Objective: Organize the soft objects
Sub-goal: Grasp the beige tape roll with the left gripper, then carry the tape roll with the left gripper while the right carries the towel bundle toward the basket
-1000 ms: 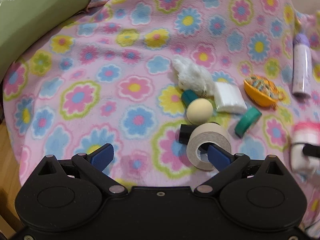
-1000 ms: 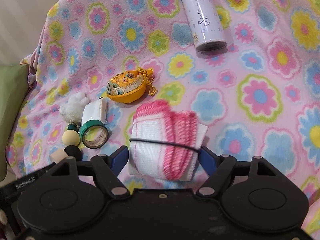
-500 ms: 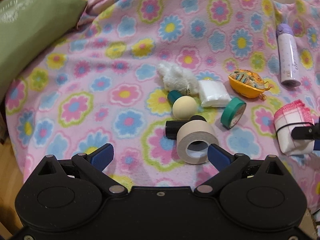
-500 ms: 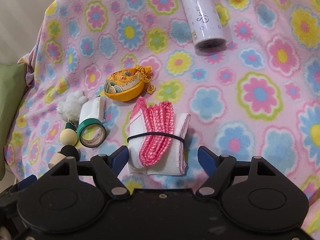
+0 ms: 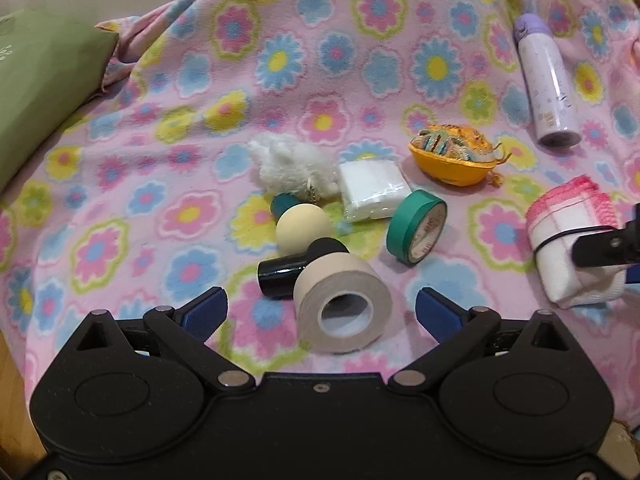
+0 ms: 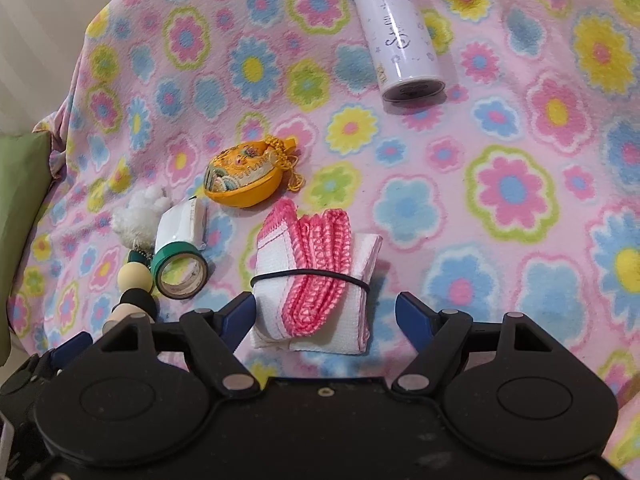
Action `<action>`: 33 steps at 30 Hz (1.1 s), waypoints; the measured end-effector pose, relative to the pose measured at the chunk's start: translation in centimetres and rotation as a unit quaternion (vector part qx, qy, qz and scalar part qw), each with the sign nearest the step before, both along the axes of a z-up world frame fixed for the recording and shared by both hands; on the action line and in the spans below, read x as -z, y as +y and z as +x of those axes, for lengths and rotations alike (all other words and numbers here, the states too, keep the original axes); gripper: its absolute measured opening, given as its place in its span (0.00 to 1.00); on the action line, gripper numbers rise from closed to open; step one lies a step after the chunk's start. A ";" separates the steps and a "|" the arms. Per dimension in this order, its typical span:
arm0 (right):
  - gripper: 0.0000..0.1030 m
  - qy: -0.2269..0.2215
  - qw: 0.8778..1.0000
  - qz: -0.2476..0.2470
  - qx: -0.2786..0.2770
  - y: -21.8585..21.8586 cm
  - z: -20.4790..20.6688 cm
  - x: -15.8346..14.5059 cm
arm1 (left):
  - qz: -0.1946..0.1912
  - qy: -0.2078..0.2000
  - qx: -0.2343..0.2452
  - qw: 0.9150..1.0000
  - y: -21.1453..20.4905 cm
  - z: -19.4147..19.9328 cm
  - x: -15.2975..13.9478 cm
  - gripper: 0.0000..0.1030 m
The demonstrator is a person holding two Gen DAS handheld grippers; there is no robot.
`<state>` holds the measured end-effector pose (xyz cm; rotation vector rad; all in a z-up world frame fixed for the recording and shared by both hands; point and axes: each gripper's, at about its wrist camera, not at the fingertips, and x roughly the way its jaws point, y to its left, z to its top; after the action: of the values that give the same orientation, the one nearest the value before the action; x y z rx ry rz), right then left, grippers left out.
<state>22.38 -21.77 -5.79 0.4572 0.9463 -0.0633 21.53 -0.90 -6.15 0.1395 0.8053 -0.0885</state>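
A folded white cloth with pink edging (image 6: 316,280), bound by a black band, lies on the flowered blanket (image 6: 500,184) between the fingers of my right gripper (image 6: 324,300). That gripper is open, and its right finger stands clear of the cloth. My left gripper (image 5: 320,298) is wide and its jaws are closing. A beige tape roll (image 5: 340,304) lies between them with neither pad touching it. Beyond the roll are a white plush toy (image 5: 292,168), a white wrapped pack (image 5: 374,190) and an orange embroidered pouch (image 5: 452,156). The cloth (image 5: 568,240) lies at the far right of the left wrist view.
Hard items are mixed in: a green tape roll (image 5: 416,226), a cream ball (image 5: 304,226), a black cylinder (image 5: 280,276) and a teal cap (image 5: 284,204). A lilac bottle (image 5: 548,80) lies at the back right. A green pillow (image 5: 40,80) borders the left.
The cloth has dropped from between the right fingers onto the blanket. The left gripper has shifted, so the beige roll now sits between its jaws instead of by its right finger.
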 end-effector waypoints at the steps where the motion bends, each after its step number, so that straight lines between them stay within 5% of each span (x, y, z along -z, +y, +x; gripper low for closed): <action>1: 0.75 -0.001 1.000 0.001 0.003 -0.1 0.0 0.0 | -0.001 0.004 -0.002 1.000 0.0 0.2 0.1 0.80; 4: 0.76 -0.002 1.000 0.001 0.004 -0.2 0.0 -0.1 | -0.022 0.037 -0.005 0.999 0.3 1.1 0.8 0.58; 7: 0.79 -0.006 1.000 -0.016 -0.004 0.4 0.0 -0.2 | -0.040 0.036 -0.004 0.999 0.5 0.8 0.9 0.50; 14: 0.92 -0.001 1.000 -0.019 -0.015 1.1 0.7 0.3 | -0.052 0.042 0.001 0.998 0.9 0.7 0.5 0.49; 19: 0.92 0.006 0.999 -0.022 -0.027 1.9 1.7 0.6 | -0.074 0.046 -0.006 0.996 1.9 0.5 -0.1 0.49; 21: 0.89 0.010 0.999 -0.022 -0.028 2.1 1.9 0.8 | -0.083 0.046 -0.009 0.995 2.3 0.1 -0.4 0.49; 24: 0.64 0.020 0.999 -0.024 -0.036 2.4 2.0 1.0 | -0.092 0.045 -0.013 0.995 2.8 -0.4 -1.0 0.49; 33: 0.62 -0.011 0.999 -0.008 -0.044 2.2 -0.4 -1.6 | -0.109 0.028 -0.004 0.994 3.0 -3.1 -3.7 0.49</action>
<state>21.96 -19.61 -4.14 0.3998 0.9430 0.0136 18.41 2.12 -2.42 -0.0728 0.8456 -0.1728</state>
